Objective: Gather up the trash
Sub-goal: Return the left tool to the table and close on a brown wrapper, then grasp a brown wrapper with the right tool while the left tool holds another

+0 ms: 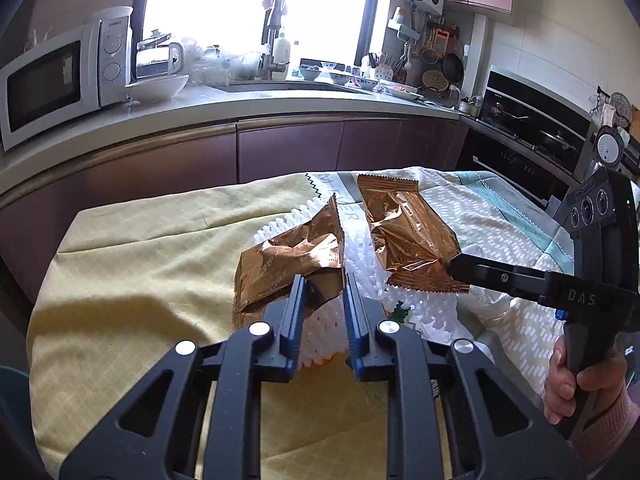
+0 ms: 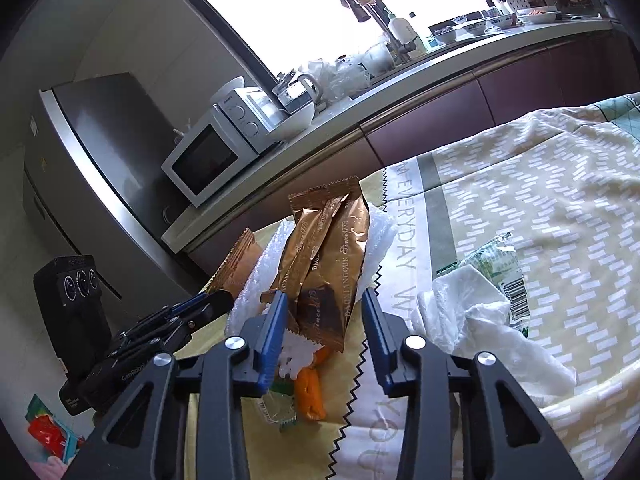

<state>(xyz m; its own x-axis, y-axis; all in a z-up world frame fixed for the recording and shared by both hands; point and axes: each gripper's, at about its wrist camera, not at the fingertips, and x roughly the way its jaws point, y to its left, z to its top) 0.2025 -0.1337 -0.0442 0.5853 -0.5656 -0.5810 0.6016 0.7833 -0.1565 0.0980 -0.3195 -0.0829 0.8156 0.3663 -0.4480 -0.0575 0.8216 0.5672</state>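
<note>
Two crumpled copper foil wrappers lie on white foam netting (image 1: 362,256) on the cloth-covered table (image 1: 132,248). My left gripper (image 1: 323,286) is open, its jaws either side of the near edge of the left wrapper (image 1: 288,264). My right gripper (image 2: 324,300) is open around the near end of the right wrapper (image 2: 332,256); in the left wrist view its tip (image 1: 460,266) touches that wrapper (image 1: 408,236). Orange peel (image 2: 310,394) lies under the netting (image 2: 256,284). The left gripper also shows in the right wrist view (image 2: 216,300).
A white tissue (image 2: 460,312) and a green-printed packet (image 2: 496,268) lie on the cloth to the right. A kitchen counter (image 1: 224,108) with a microwave (image 1: 52,80), kettle and dishes runs behind the table. A fridge (image 2: 92,152) stands at the left.
</note>
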